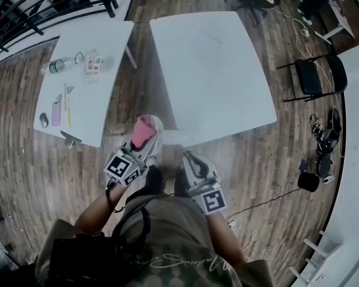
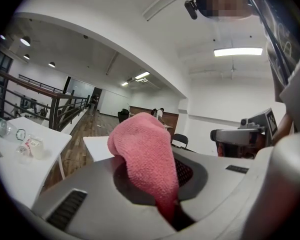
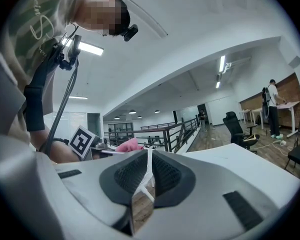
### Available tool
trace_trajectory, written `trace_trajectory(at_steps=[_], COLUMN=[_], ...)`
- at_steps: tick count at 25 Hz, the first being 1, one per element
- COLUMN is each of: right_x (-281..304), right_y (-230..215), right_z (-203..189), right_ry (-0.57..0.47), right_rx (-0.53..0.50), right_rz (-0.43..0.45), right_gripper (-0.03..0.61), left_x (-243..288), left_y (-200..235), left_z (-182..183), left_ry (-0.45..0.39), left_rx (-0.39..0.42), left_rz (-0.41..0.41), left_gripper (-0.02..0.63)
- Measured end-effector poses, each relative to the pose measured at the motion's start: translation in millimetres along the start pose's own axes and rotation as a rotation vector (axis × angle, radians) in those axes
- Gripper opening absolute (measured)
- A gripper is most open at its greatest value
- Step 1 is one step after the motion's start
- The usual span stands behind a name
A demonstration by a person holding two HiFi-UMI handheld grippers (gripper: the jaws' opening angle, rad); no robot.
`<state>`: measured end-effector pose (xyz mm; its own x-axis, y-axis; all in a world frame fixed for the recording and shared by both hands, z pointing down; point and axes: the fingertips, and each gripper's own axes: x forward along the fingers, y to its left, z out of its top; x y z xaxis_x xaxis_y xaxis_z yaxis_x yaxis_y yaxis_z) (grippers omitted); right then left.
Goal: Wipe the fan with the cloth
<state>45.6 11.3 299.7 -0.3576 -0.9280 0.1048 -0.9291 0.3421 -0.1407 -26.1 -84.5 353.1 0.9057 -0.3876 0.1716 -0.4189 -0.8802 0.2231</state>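
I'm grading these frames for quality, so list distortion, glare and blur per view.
Head view: heavy fisheye bows the white table and floorboards; the tabletop is washed out, corners dim. Left gripper view: round dark vignette, ceiling light blown out, pink cloth sharp. Right gripper view: same vignette, strip light flares. No clear motion blur anywhere.

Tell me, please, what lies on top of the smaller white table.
On the table lie a bottle, a small box, a grey oval thing, a purple flat thing and a yellow pen. Nothing covers its top in the head view.
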Motion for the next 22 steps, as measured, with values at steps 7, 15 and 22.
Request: trace_trajectory(at_steps=[7,15,22], right_x=[10.3,18.5,27.3], right_y=[-3.4,-4.5,-4.4], right_z=[3.9,0.2,-1.9], right_ry=[0.001,0.016,0.033], right_rx=[0.002,0.009,0.017], right_rz=[-0.003,-0.017,-0.028], right_gripper=[0.028,0.026,0.026], left_x=[7.1,10.2,14.8], left_y=[13.6,28.9,41.9], left_z=[1.0,-1.6,-4.1], left_ry=[0.011,-0.006,-0.006], left_rx=[0.000,-0.014,-0.031], left_rz=[0.010,0.008,0.001], left_gripper=[0.037,0.037,0.038])
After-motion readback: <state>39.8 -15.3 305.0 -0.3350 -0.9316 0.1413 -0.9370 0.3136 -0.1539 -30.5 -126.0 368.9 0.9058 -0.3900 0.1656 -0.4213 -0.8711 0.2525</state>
